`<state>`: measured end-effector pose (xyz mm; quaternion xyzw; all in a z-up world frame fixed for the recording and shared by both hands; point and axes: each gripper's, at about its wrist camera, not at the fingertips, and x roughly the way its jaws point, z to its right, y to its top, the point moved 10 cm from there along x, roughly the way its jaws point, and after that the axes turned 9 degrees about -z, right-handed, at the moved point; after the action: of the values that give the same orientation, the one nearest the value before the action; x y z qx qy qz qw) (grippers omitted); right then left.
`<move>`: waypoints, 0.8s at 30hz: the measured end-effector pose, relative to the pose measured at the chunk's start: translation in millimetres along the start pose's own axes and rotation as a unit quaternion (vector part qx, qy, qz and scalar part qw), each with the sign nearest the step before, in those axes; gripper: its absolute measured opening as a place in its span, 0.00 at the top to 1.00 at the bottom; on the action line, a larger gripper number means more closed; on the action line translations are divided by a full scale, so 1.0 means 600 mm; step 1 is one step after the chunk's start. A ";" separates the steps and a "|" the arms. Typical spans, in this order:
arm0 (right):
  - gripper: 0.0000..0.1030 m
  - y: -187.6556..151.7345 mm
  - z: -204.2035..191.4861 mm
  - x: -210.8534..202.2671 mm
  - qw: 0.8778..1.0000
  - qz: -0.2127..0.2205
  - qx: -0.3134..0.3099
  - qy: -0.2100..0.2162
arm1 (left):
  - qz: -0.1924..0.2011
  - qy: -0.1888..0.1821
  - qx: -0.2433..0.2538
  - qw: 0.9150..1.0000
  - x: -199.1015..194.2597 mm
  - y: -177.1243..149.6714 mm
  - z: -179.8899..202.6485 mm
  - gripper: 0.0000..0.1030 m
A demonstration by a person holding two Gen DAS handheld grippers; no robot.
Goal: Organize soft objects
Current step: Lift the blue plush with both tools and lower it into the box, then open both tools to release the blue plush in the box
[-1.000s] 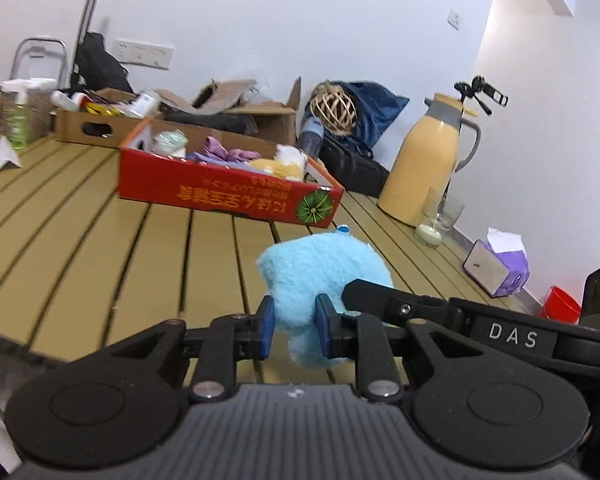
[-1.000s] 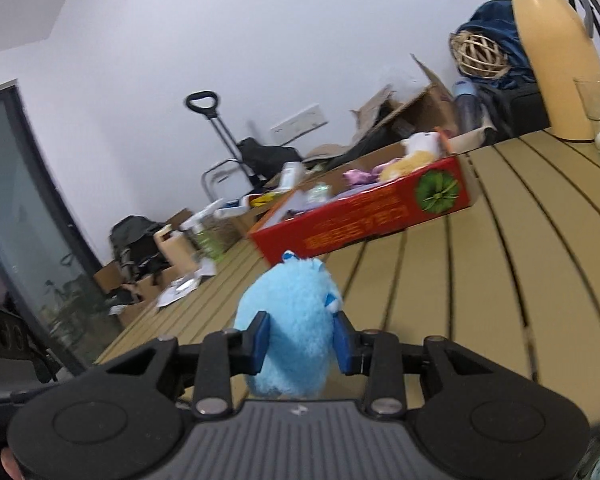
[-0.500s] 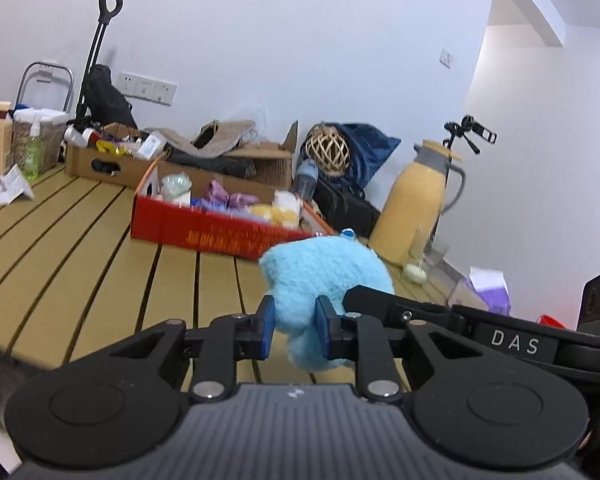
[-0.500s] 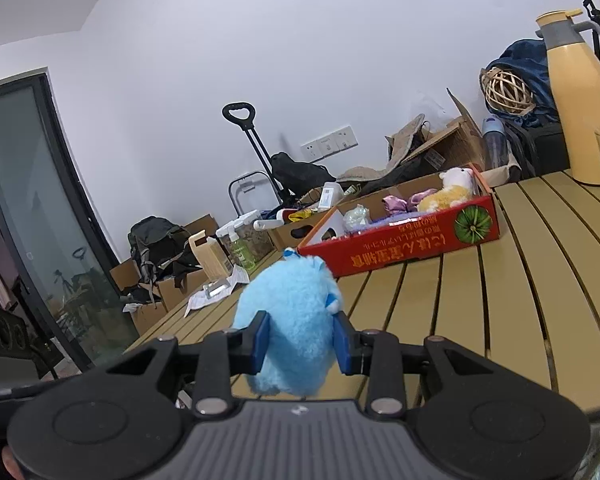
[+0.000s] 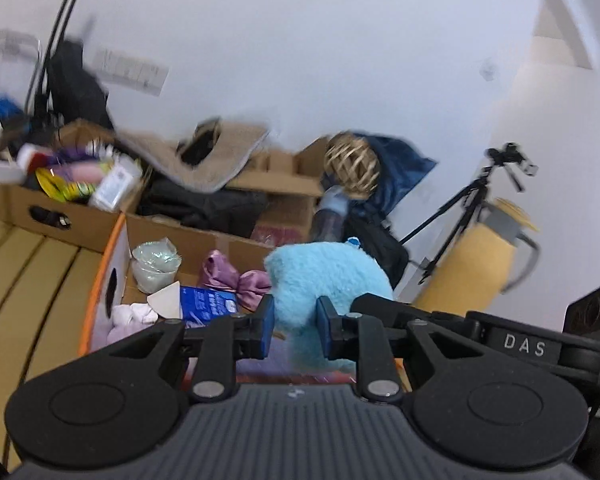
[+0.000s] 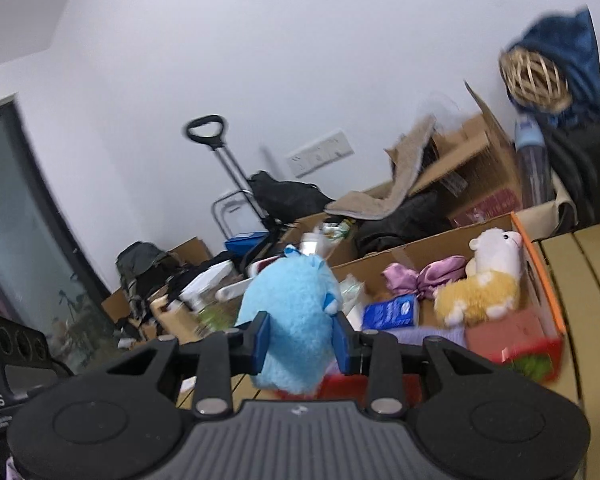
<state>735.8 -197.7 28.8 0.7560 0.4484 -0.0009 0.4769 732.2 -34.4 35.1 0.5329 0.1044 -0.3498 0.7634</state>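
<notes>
Out past my left hand-held gripper, a yellow thermos jug [image 5: 480, 264] stands off to the right with a black tripod [image 5: 460, 212] leaning up just behind it. Straight ahead and higher, a woven rattan ball [image 5: 353, 168] sits against a dark blue bag [image 5: 400, 168]. Far left, there's a brown cardboard box [image 5: 60, 216] stuffed with bottles and packets, a tan cloth [image 5: 216, 156] draped over the cartons beyond it. From my right hand-held gripper, a black trolley handle [image 6: 206, 130] rises ahead against the white wall, a socket strip [image 6: 320, 152] to its right. Slatted wooden bench [image 6: 580, 280] runs away on my right; dark glass door [image 6: 16, 220] at far left.
</notes>
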 end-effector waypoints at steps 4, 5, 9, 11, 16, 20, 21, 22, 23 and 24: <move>0.57 0.049 0.075 0.112 0.999 -0.023 0.022 -0.027 | -0.016 0.058 0.004 0.998 0.107 0.035 -0.067 0.75; 0.56 0.053 0.103 0.142 0.997 -0.031 0.026 -0.065 | -0.025 0.072 0.004 0.997 0.129 0.033 -0.083 0.75; 0.58 0.035 0.160 0.210 0.992 -0.064 0.027 -0.104 | -0.047 0.083 0.010 0.995 0.166 0.009 -0.116 0.75; 0.58 0.029 0.161 0.216 0.993 -0.059 0.008 -0.106 | -0.049 0.086 0.014 0.995 0.171 0.001 -0.122 0.75; 0.58 0.025 0.154 0.214 0.992 -0.064 -0.006 -0.108 | -0.042 0.094 0.025 0.994 0.151 0.005 -0.114 0.75; 0.57 0.033 0.141 0.169 0.991 -0.059 -0.029 -0.117 | -0.032 0.109 0.042 0.993 0.095 0.007 -0.102 0.70; 0.57 0.035 0.137 0.153 0.990 -0.058 -0.037 -0.122 | -0.029 0.114 0.047 0.992 0.079 0.007 -0.100 0.68; 0.57 0.036 0.133 0.137 0.989 -0.056 -0.045 -0.128 | -0.025 0.122 0.052 0.991 0.059 0.007 -0.099 0.67; 0.54 0.038 0.129 0.118 0.988 -0.053 -0.055 -0.136 | -0.022 0.129 0.057 0.990 0.041 0.006 -0.098 0.65; 0.50 0.039 0.124 0.097 0.986 -0.050 -0.068 -0.146 | -0.019 0.137 0.063 0.988 0.022 0.004 -0.097 0.62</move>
<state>817.8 -215.2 -19.9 0.6904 0.4100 -0.1051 0.5867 755.8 11.9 5.9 0.6208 0.1959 -0.2942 0.6998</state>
